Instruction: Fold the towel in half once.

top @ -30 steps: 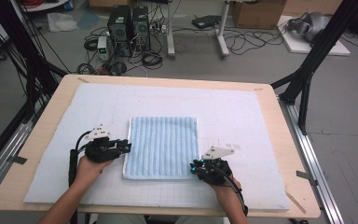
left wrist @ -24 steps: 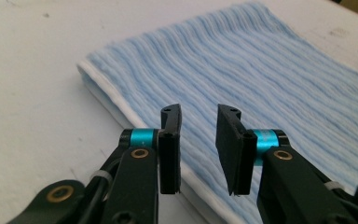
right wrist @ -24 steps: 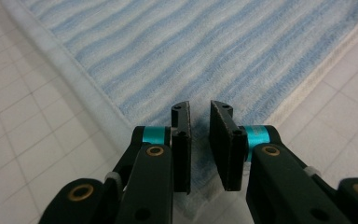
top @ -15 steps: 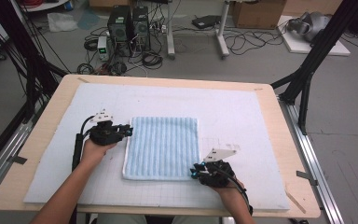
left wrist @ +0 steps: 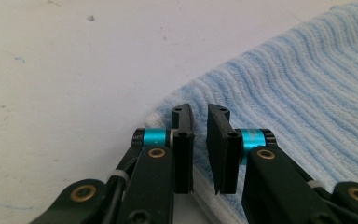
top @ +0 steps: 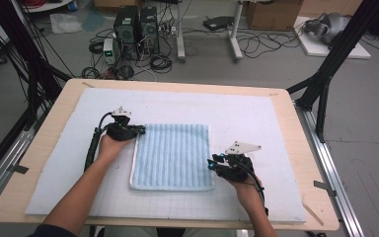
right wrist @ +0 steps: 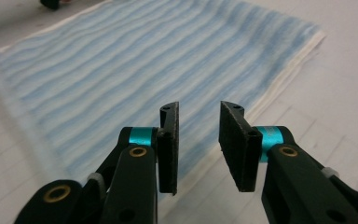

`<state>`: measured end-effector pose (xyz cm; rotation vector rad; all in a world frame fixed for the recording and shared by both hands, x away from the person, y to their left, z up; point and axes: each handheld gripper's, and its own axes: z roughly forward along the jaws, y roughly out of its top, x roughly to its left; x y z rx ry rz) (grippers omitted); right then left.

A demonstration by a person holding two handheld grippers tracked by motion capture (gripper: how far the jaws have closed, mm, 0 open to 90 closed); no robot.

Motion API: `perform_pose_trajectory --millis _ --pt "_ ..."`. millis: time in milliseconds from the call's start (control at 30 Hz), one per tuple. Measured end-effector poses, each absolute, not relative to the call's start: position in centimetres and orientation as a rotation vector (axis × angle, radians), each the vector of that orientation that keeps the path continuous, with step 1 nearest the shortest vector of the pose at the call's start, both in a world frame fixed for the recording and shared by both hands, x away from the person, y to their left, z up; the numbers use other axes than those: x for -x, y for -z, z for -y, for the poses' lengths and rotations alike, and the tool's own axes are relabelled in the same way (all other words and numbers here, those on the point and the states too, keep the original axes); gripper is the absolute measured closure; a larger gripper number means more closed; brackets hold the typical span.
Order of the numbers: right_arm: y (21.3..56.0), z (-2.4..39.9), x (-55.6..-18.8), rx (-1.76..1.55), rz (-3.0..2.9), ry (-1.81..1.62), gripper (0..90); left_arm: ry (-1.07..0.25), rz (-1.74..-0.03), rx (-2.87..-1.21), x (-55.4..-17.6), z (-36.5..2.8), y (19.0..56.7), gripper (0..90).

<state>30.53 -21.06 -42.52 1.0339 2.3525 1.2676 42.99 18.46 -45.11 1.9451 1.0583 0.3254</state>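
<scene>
A folded towel (top: 172, 155) with light-blue stripes lies flat on the white mat. My left gripper (top: 139, 131) sits at the towel's far left corner. In the left gripper view its jaws (left wrist: 199, 112) hover over that corner of the towel (left wrist: 298, 93). They have just been closing and stand a narrow gap apart, with nothing pinched between them. My right gripper (top: 211, 164) is at the towel's right edge, near the front corner. Its jaws (right wrist: 198, 109) have just been opening and stand apart above the towel's (right wrist: 121, 65) hem, holding nothing.
The white mat (top: 256, 113) covers most of the wooden table (top: 39, 148). Black frame legs stand at the table's left and right. Computers, cables and boxes lie on the floor beyond the far edge.
My left hand has moved away from me along the towel's left edge to its far corner. The right hand has shifted a little forward by the right edge.
</scene>
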Motion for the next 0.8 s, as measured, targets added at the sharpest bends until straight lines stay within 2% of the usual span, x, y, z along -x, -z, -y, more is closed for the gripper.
perform_pose_trajectory --millis 167,267,400,533,633,800 --pt "42.3 20.7 -34.3 -1.065 -2.327 -1.233 70.1 -0.345 -1.045 -1.946 -43.0 -18.3 45.1 77.4" --pt "42.2 19.8 -36.7 -1.046 -2.317 -1.212 68.8 -0.333 -1.041 -1.922 -43.0 -18.6 45.1 62.4" --pt "42.5 18.5 -39.7 -1.033 -2.349 -1.153 69.1 -0.307 -1.013 -1.898 -43.0 -19.2 45.0 53.0" --pt "43.5 17.8 -41.9 -1.076 -2.366 -1.100 69.0 -0.310 -0.994 -1.869 -42.8 -19.7 44.6 48.4" --pt "44.6 18.1 -42.6 -1.131 -2.362 -1.085 68.3 -0.302 -0.961 -1.838 -42.6 -20.1 44.2 48.9" --pt "43.7 19.3 -42.2 -1.186 -2.308 -1.120 57.7 -0.370 -0.838 -1.820 -41.7 -20.9 43.6 48.4"
